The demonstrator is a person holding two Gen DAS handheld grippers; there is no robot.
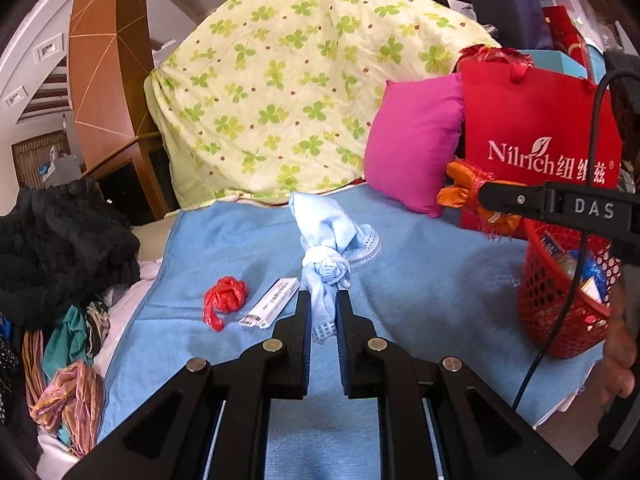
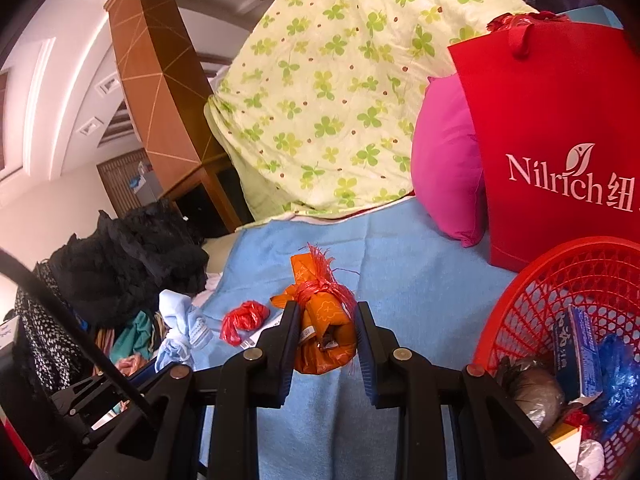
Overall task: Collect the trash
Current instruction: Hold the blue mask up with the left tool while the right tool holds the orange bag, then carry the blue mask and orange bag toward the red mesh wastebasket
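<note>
Left wrist view. Left gripper (image 1: 323, 300) shut tight on a knotted light blue cloth bundle (image 1: 327, 264). Bundle pinched by its lower tail, long way running up and away from the fingertips, knot just past the tips. Lifted off the blue blanket (image 1: 420, 280), by the look of it. Red basket (image 1: 560, 300) far to the right of that bundle, at the blanket's right edge, already with trash inside. Right gripper (image 1: 486, 196) above the basket, holding an orange wrapped bundle (image 1: 468, 188). Still lying on the blanket, just left of the blue bundle: a white box (image 1: 272, 306) and a crumpled red plastic bag (image 1: 224, 300).

Right wrist view. Right gripper (image 2: 324, 340) closed on the orange wrapped bundle (image 2: 324, 328), one pad on each side. Bundle tied with red string, long way pointing forward and up from the fingers. Red basket (image 2: 568, 320) close by, to the right of the orange bundle and lower down, mouth open. Blue bundle (image 2: 180, 332) far to the left of the basket, with the left gripper only partly seen under it. Red plastic bag (image 2: 244, 318) between the two bundles, on the blanket.

Likely next: a short move right and down for the orange bundle, then letting go over the basket. Right hand much nearer the basket. Left hand with a longer trip across the blanket, so probably second.
</note>
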